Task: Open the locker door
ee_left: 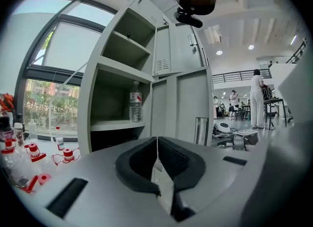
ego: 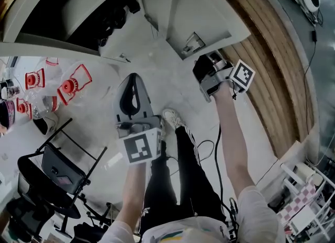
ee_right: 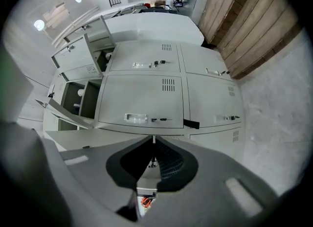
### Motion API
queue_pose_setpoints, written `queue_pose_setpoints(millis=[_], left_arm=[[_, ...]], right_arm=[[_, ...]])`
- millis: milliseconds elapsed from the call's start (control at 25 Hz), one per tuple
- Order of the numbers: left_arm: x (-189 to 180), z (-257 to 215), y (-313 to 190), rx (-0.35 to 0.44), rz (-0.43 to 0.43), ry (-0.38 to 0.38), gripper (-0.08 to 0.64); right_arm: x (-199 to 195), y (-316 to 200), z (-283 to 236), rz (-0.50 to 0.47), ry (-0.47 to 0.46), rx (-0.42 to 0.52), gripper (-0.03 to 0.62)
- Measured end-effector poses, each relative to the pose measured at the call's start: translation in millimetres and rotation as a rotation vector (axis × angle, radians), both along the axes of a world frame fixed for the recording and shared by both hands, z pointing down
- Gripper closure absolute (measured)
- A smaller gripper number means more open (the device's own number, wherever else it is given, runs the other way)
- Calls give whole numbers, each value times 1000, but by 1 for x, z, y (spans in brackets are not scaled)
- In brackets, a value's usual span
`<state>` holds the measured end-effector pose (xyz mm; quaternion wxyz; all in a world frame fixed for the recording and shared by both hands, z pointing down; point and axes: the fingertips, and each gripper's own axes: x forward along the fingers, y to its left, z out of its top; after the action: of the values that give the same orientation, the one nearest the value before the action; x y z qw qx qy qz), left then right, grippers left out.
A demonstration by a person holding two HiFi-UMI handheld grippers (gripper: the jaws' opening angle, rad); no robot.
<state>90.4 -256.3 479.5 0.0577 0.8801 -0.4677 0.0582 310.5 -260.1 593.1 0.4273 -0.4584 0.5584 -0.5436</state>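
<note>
The grey locker bank stands ahead of me. In the head view one door hangs open, its handle plate just beyond my right gripper. My left gripper is held lower and further back, apart from the lockers. The left gripper view faces open shelves with a water bottle and an open door seen edge-on; the left gripper is shut on nothing. In the right gripper view a closed door with a handle recess lies ahead, and the right gripper is shut and empty.
Red-capped bottles and red frames lie on the floor at left. A black folding stand sits at lower left. A wooden wall runs along the right. A cable trails by my feet. People stand far off.
</note>
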Motion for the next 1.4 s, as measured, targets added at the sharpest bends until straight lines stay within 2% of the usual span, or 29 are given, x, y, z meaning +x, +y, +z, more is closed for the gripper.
queue_pose_setpoints(millis=[360,720,880,1000,1080,1200,1400], left_arm=[[10,2,-4,-12,-7,6,543],[13,2,-3,-11,-6,7,543],[13,1,-2,-11,3,0,543],[13,-5,-1,-1,8,1,543],[14,-10,0,8,10,6,543],[15,-19,0,18,12,17,543],[17,-50,-2,47,14,55,543]], right_arm=[[27,-12,-1,15,16,4,574],[33,-16,-1,35,36,21,572],[35,-15,-2,49,87,22,571],[34,-16,-9,42,165,22,566],[35,-14,-14,43,218,20,528],[43,-5,-20,96,257,-8,511],[59,20,-38,195,266,-51,511]])
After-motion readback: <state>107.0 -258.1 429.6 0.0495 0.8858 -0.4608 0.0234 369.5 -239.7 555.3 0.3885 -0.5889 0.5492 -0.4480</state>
